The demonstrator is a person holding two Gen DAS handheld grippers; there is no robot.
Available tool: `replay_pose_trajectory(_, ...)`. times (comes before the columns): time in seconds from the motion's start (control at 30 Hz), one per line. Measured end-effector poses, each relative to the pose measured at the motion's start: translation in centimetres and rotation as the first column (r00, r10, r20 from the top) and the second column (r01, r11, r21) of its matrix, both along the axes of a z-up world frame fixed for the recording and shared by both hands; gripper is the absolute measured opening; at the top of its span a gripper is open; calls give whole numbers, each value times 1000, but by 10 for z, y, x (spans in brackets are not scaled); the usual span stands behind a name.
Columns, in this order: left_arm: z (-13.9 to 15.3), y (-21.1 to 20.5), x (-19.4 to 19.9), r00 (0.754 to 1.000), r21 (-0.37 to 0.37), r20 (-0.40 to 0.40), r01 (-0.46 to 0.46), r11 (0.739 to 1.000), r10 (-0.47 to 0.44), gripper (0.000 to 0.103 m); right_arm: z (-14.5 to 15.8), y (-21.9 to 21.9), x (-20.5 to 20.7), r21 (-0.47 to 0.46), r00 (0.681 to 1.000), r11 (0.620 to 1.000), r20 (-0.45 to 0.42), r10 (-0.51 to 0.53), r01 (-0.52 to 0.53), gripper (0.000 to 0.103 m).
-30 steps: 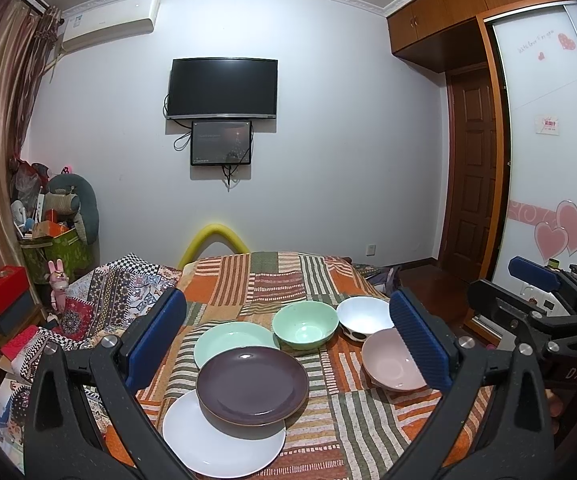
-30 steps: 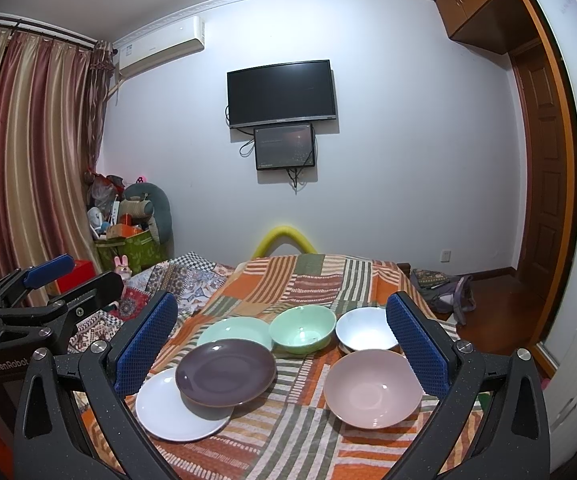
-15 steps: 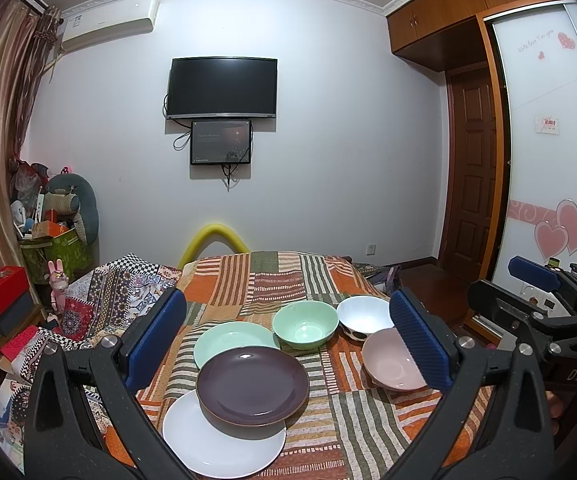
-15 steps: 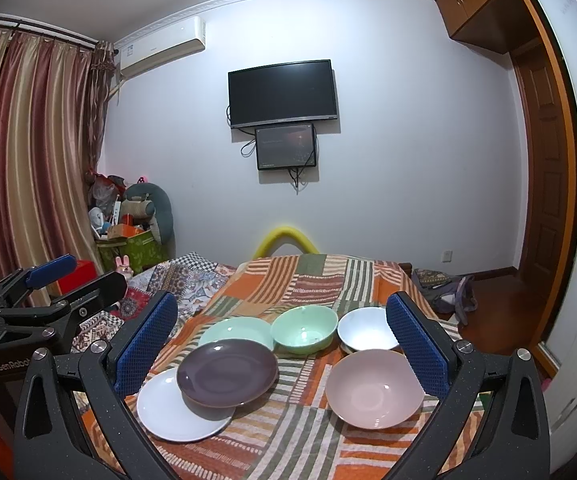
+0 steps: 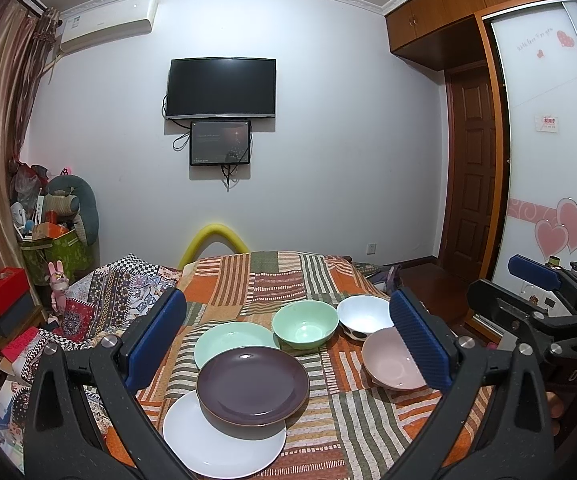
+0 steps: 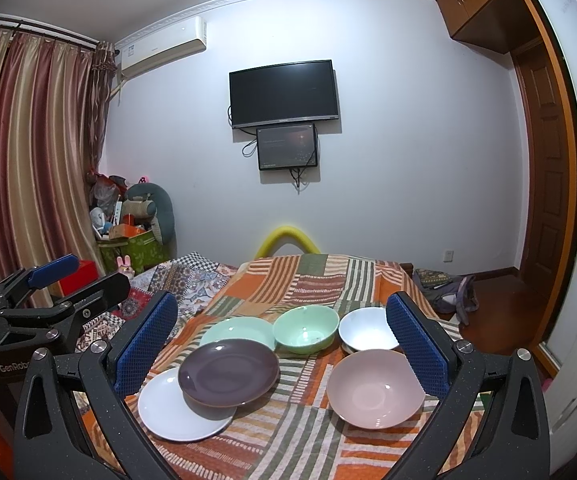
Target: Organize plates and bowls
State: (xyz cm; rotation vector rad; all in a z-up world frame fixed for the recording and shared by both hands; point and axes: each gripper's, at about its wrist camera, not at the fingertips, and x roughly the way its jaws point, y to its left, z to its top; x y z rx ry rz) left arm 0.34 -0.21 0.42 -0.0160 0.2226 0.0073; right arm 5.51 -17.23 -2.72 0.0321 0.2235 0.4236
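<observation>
From the left wrist camera, the left gripper (image 5: 288, 340) hung above the near edge of the striped patchwork cloth (image 5: 288, 276), its blue pads spread wide and holding nothing. Between the pads lay three plates in an overlapping row: a white plate (image 5: 216, 444) nearest, a dark purple plate (image 5: 252, 384) resting partly on it, and a mint green plate (image 5: 228, 338) partly under the purple one's far edge. To their right stood a mint green bowl (image 5: 305, 323), a white bowl (image 5: 362, 316) and, nearer, a pink bowl (image 5: 388, 364), partly hidden behind the right pad. The other gripper showed at the right edge.

From the right wrist camera, the right gripper (image 6: 282, 344) was likewise splayed and empty, well short of the dishes. The pink bowl (image 6: 376, 394) sat nearest, just in front of the white bowl (image 6: 364, 332), with the green bowl (image 6: 306, 328) to the left; whether the bowls touched could not be told. The purple plate (image 6: 228, 372) overlapped the white plate (image 6: 168, 412).

Nothing looked sorted yet, so this seemed the opening approach. The next move would likely call for lowering one gripper to a rim, perhaps the pink bowl's, and pinching it firmly, since glazed rims may slip.
</observation>
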Motion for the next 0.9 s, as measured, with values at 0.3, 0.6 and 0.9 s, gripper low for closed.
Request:
replay_pose_trajectory(0.3,-1,-2,2,1000,-4,-4,4,1000,-4,103,-1,2,-1,-1,1000,1000,0,0,0,103)
replay_pose_trajectory(0.6,-3,1,1,1000,-6,-9,8,1000,-8,103,-3,1,1,4,1000,1000,-2,3,-3,103)
replay_pose_trajectory(0.9,-21,13,11,998,-33,-60,1,999,-3,103,-14,10,7,-13,1000,1000,-27,10,-10,103)
